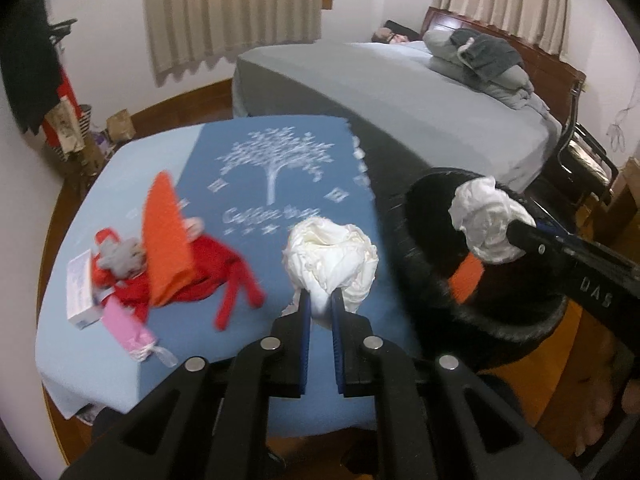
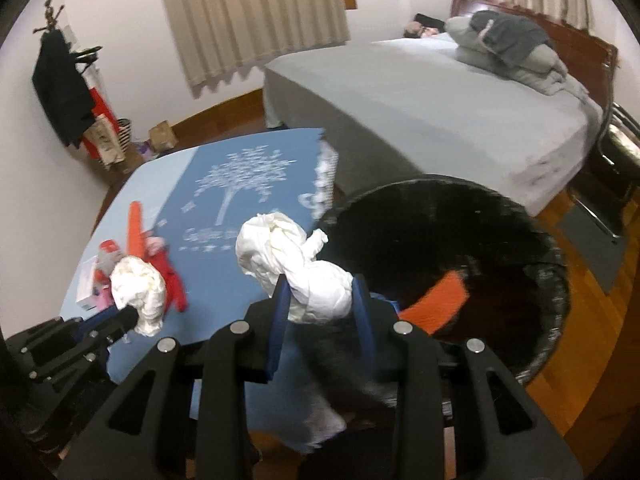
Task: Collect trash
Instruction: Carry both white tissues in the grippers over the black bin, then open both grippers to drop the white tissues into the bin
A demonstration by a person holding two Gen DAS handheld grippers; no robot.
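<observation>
A crumpled tissue wad (image 2: 316, 280) is clamped in the right hand-held gripper (image 2: 322, 300) nearest the black bin (image 2: 552, 320), another wad (image 1: 332, 260) being pinched leftward by the left hand-held gripper (image 1: 320, 308).

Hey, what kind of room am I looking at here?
Most likely a bedroom in a home: a made bed with pillows against a wooden headboard, curtains over the windows, and clothes on a coat stand in the corner.

Each hand-held gripper (image 1: 320, 304) — black frame, blue pads, silver round screws, "DAS" lettering.
</observation>
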